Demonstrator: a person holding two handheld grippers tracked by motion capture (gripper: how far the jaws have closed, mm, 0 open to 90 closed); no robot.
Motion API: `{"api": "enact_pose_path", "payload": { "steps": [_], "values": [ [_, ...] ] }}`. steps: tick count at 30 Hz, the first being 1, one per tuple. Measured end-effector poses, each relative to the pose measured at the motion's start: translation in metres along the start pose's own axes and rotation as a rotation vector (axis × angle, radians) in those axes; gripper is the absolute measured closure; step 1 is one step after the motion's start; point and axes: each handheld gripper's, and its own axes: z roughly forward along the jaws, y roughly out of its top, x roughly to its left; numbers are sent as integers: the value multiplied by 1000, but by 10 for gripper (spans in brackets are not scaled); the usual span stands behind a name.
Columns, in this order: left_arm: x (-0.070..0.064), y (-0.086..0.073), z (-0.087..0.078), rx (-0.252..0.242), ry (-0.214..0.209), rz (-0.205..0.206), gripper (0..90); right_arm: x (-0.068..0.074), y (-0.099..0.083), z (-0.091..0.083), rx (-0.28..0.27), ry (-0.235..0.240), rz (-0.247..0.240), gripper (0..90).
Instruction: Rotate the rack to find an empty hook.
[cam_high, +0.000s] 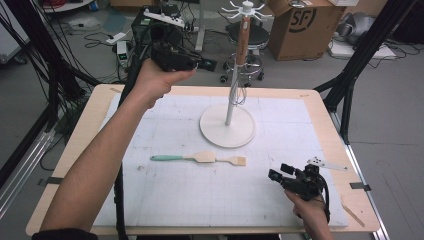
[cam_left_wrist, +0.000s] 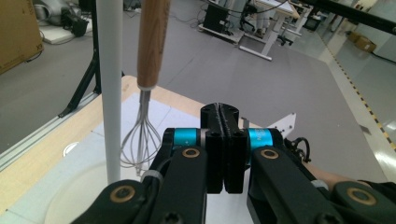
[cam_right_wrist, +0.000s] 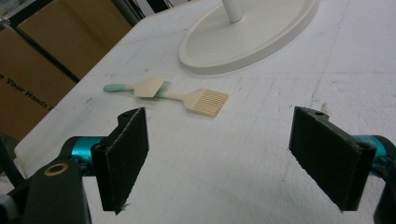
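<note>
Left gripper jaws pressed together beside the wooden-handled wire whisk; right gripper jaws apart above flat spatulas.

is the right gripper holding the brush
No, the right gripper has its jaws wide apart over bare mat, with the brush lying farther off.

Utensil stand sits centre-rear on table; whisk hangs from its top. Spatula and brush lie end to end in front of stand.
</note>
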Motion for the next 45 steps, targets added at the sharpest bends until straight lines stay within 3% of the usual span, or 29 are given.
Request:
{"api": "enact_pose_path", "payload": {
  "steps": [8, 15, 20, 29, 41, 45],
  "values": [
    [9, 21, 2, -3, 16, -7, 900, -3, 0, 1, 1, -1, 4, 191],
    [4, 47, 1, -12, 10, 17, 900, -6, 0, -1, -7, -5, 18, 191],
    [2, 62, 5, -30, -7, 31, 900, -7, 0, 0, -7, -1, 12, 191],
    [14, 86, 19, -34, 4, 24, 900, -10, 2, -5, -23, -4, 32, 191],
    [31, 86, 25, -43, -19, -2, 900, -13, 3, -16, -46, -6, 39, 191],
    [37, 85, 21, -39, -4, -5, 900, -13, 3, -17, -45, -5, 39, 191]
  ]
}}
